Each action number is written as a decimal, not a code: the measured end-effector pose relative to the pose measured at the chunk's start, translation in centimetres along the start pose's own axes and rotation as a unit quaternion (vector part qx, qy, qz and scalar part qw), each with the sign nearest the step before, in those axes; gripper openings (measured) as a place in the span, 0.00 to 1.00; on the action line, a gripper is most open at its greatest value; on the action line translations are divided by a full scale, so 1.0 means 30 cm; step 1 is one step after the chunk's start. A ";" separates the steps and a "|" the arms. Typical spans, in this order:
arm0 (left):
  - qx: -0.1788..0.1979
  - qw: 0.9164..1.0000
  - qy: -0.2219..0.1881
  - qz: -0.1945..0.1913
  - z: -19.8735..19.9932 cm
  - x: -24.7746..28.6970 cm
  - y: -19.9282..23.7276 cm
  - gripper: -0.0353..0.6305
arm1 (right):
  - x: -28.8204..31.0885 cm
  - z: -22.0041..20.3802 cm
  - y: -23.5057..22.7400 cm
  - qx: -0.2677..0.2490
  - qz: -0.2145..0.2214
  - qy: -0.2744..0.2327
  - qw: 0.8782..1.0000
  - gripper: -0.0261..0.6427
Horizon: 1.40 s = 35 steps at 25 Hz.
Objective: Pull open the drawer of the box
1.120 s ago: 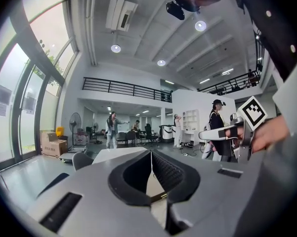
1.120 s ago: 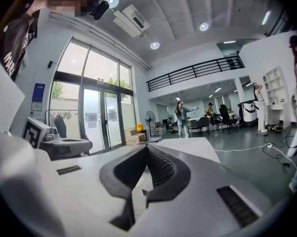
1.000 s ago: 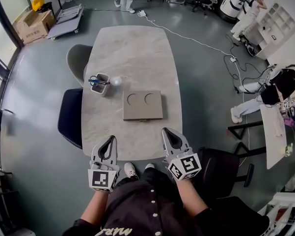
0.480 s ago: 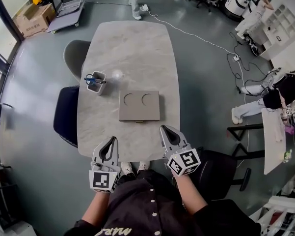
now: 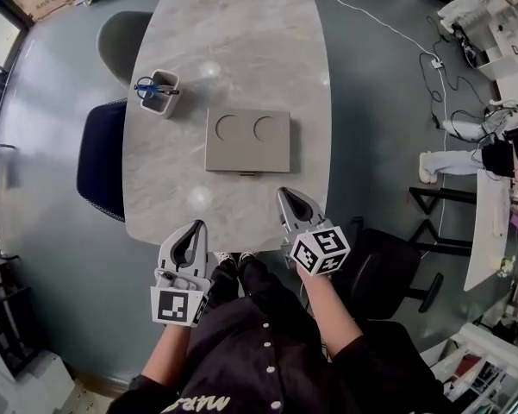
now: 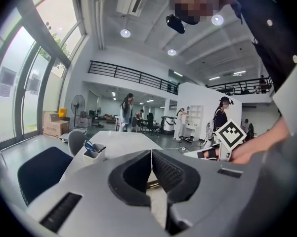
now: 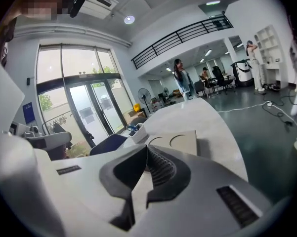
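Observation:
A flat tan box (image 5: 248,140) with two round recesses in its top lies near the middle of the marble table (image 5: 233,50). A small brass drawer pull (image 5: 249,174) shows at its near edge. My left gripper (image 5: 193,228) is shut and empty, hanging at the table's near edge, left of the box. The right gripper (image 5: 283,194) is also shut and empty, over the near edge just right of the pull and a short way from the box. The box (image 7: 180,142) shows past the right gripper's jaws (image 7: 147,147). The left gripper's tips (image 6: 150,152) meet.
A white pen holder (image 5: 159,91) with blue-handled scissors stands on the table's left side. A dark blue chair (image 5: 102,158) and a grey chair (image 5: 125,37) sit along the left edge. A black chair (image 5: 388,270) is at my right. Cables run over the floor (image 5: 396,33).
The head view has shifted so the table and box sit higher in frame. Both grippers stay shut and have kept near the table's front edge.

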<state>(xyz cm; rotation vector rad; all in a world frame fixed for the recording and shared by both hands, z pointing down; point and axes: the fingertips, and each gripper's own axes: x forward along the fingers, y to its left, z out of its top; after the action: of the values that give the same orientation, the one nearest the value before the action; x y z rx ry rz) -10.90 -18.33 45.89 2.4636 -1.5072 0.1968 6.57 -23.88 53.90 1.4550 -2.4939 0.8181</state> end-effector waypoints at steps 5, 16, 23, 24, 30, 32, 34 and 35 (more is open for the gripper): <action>-0.009 1.000 0.006 -0.010 -0.084 0.035 0.005 0.08 | 0.104 -0.147 -0.069 0.043 -0.006 0.039 0.998 0.04; -0.048 0.998 0.037 -0.010 -0.251 0.075 0.045 0.08 | 0.285 -0.420 -0.119 0.210 0.004 0.113 0.971 0.11; -0.069 0.996 0.047 -0.017 -0.294 0.113 0.038 0.08 | 0.376 -0.429 -0.146 0.346 0.000 0.098 0.933 0.12; -0.070 0.996 0.047 -0.018 -0.298 0.120 0.039 0.08 | 0.387 -0.431 -0.148 0.360 0.001 0.097 0.928 0.12; -0.074 0.996 0.050 -0.024 -0.311 0.135 0.043 0.08 | 0.420 -0.444 -0.156 0.429 0.007 0.082 0.900 0.12; -0.076 0.996 0.050 -0.027 -0.313 0.140 0.040 0.08 | 0.424 -0.445 -0.156 0.454 0.015 0.070 0.888 0.10; -0.078 0.995 0.052 -0.026 -0.320 0.143 0.043 0.08 | 0.427 -0.446 -0.159 0.473 0.024 0.058 0.879 0.09; -0.079 0.995 0.053 -0.025 -0.323 0.145 0.044 0.08 | 0.427 -0.447 -0.162 0.477 0.029 0.054 0.877 0.09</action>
<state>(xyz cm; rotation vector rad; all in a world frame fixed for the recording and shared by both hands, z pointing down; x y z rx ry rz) -9.97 -19.92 56.44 2.3248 -1.3618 0.1895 1.98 -28.58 71.92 1.4400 -2.0861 2.2751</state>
